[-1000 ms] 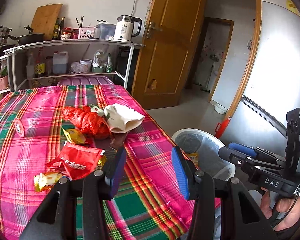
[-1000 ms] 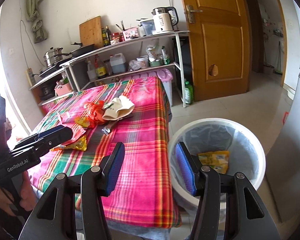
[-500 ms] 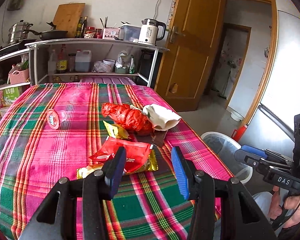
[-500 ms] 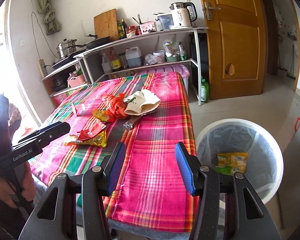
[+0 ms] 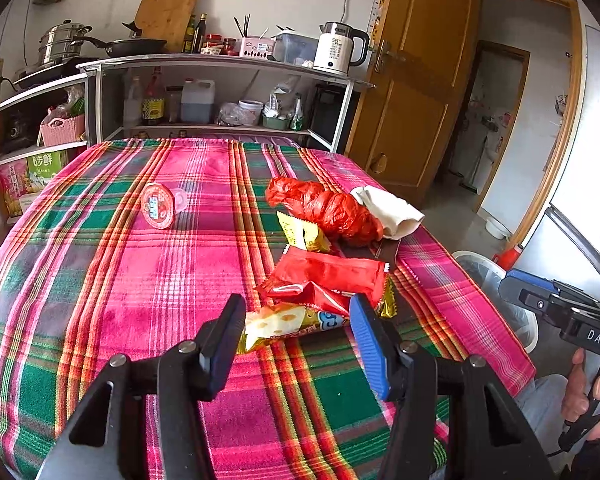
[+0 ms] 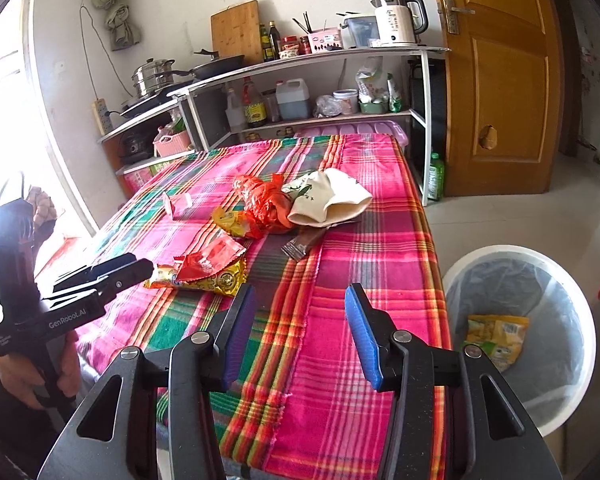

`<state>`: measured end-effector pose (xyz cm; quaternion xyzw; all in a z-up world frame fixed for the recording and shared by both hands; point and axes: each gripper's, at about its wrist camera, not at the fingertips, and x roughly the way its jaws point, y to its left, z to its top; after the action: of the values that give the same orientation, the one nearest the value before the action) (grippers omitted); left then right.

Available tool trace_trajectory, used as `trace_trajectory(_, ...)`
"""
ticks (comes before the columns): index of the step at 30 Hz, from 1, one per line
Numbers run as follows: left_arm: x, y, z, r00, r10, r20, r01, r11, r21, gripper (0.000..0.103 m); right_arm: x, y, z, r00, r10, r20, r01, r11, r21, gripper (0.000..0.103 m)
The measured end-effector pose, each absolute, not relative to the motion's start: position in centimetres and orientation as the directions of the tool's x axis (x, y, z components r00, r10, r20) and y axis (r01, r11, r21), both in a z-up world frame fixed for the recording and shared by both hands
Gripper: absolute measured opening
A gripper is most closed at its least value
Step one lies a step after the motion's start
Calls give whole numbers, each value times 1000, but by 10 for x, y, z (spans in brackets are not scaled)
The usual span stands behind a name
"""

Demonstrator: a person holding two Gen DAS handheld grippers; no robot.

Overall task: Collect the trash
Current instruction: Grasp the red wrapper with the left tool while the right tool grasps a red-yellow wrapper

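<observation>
Trash lies on the plaid tablecloth (image 5: 100, 280): a yellow snack wrapper (image 5: 284, 326) nearest me, a red wrapper (image 5: 332, 276) on a gold one, a small yellow packet (image 5: 300, 234), a crumpled red plastic bag (image 5: 328, 210), a white cloth (image 5: 388, 210), a dark wrapper (image 6: 304, 242) and a jelly cup (image 5: 158, 204). My left gripper (image 5: 298, 328) is open, its jaws either side of the yellow wrapper. My right gripper (image 6: 300, 320) is open and empty over the table's near edge. The white bin (image 6: 520, 332) holds a yellow packet (image 6: 496, 336).
A shelf unit (image 5: 220, 68) with kettle, pans and bottles stands behind the table. A wooden door (image 6: 500, 80) is at the right. The bin stands on the floor beside the table's right edge.
My left gripper swung from the bin side over the table and came down at the yellow wrapper. My right gripper drew back from the bin toward the table edge. Both stayed open.
</observation>
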<state>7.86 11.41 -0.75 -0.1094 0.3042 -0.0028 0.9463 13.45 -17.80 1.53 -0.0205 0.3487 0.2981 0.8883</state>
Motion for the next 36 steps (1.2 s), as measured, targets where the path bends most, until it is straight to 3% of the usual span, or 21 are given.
trace_trajectory(9, 102, 117, -16, 791, -117, -601, 11, 984, -177, 72, 145, -165, 6, 559, 510, -654, -548, 819, 170, 48)
trace_trajectory(18, 102, 111, -23, 734, -250, -631, 125, 964, -236, 72, 159, -151, 3, 544, 520, -658, -563, 808, 174, 48)
trace_trajectory(20, 100, 110, -26, 727, -242, -642, 119, 966, -229, 68, 161, -146, 2, 539, 526, -657, -569, 803, 176, 48)
trace_trajectory(23, 99, 107, -27, 727, -223, -650, 115, 972, -205, 53, 165, -140, 0, 530, 532, -660, -577, 797, 179, 48)
trace_trajectory(25, 100, 104, -27, 726, -202, -657, 114, 978, -174, 35, 165, -137, -1, 524, 536, -662, -584, 792, 179, 48)
trace_trajectory(30, 97, 101, -26, 723, -214, -656, 138, 976, -166, 13, 165, -129, 1, 507, 553, -661, -610, 772, 178, 44)
trace_trajectory(36, 82, 113, -24, 729, -222, -647, 124, 973, -194, 9, 162, -114, 1, 481, 578, -659, -646, 742, 179, 41)
